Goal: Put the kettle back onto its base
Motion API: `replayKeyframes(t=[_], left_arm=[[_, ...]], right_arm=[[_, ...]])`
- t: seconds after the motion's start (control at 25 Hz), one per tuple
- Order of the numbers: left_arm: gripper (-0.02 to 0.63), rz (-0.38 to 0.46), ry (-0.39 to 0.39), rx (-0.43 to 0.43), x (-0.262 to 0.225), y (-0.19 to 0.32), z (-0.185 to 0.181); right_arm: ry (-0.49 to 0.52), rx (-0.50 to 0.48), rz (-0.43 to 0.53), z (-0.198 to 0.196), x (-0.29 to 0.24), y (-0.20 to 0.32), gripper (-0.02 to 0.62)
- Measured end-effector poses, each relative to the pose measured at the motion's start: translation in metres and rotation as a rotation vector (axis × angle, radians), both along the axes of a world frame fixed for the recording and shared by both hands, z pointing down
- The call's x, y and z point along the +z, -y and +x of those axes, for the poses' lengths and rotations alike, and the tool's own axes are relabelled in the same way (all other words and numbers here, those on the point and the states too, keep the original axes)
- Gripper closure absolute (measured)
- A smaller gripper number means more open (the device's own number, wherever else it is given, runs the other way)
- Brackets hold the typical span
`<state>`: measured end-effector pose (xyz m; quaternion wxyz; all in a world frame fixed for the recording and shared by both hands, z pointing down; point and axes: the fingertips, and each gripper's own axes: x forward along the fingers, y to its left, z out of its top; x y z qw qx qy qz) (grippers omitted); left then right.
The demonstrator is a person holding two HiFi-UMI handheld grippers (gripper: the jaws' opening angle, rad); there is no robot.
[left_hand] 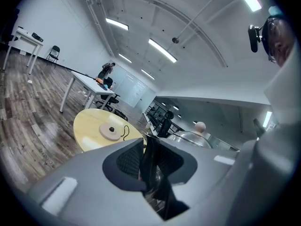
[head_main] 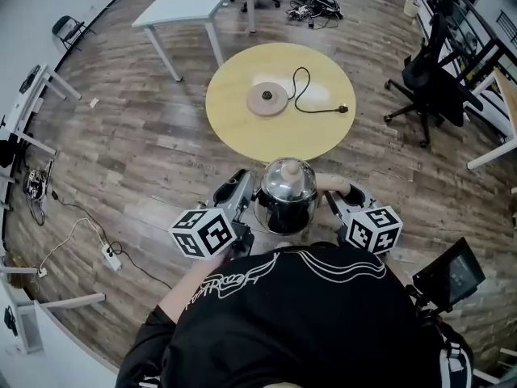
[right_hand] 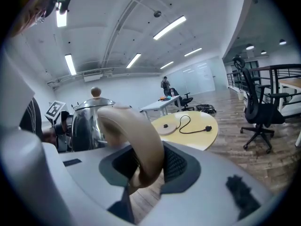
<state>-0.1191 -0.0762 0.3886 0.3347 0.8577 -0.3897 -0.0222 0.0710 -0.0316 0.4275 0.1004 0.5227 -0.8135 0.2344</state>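
A steel kettle (head_main: pixel 285 188) with a domed lid and beige knob hangs between my two grippers, above the wood floor just short of the round yellow table (head_main: pixel 242 128). My right gripper (head_main: pixel 335 196) is shut on its beige handle (right_hand: pixel 136 140), which fills the jaws in the right gripper view. My left gripper (head_main: pixel 246 196) is shut on a dark part on the kettle's left side (left_hand: pixel 151 166); the lid (left_hand: pixel 190 138) shows just behind it. The round beige base (head_main: pixel 267 99) lies bare near the table's middle, also seen as the base (right_hand: pixel 164 127) and the base (left_hand: pixel 112 132).
A black cord with plug (head_main: pixel 323 107) curls from the base across the table. A white desk (head_main: pixel 194 2) stands beyond, a black office chair (head_main: pixel 432 87) at right. A power strip (head_main: pixel 109 255) and cables lie on the floor at left. A dark screen (head_main: pixel 448 275) sits by my right side.
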Motion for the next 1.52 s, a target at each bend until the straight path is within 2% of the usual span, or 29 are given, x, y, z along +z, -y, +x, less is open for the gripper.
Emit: replayKeyframes(t=[0.28, 0.52, 0.8, 0.96, 1.16, 1.52], left_arm=[[0.54, 0.003, 0.005, -0.004, 0.003, 0.033, 0.002], [0.54, -0.031, 0.024, -0.035, 0.022, 0.07, 0.007], [0.541, -0.096, 0.048, -0.074, 0.048, 0.14, 0.021], [0.541, -0.09, 0.044, -0.094, 0.057, 0.16, 0.022], [0.541, -0.085, 0.042, -0.112, 0.064, 0.213, 0.025], [0.545, -0.012, 0.077, -0.099, 0.066, 0.28, 0.025]], right_arm=[[0.011, -0.003, 0.008, 0.002, 0.0, 0.038, 0.471], [0.013, -0.057, -0.022, 0.008, 0.022, 0.082, 0.471], [0.026, -0.083, -0.075, 0.024, 0.046, 0.16, 0.471], [0.009, -0.115, -0.077, 0.024, 0.055, 0.179, 0.471], [-0.008, -0.141, -0.073, 0.027, 0.058, 0.236, 0.471], [-0.086, -0.23, 0.013, 0.024, 0.056, 0.313, 0.471]])
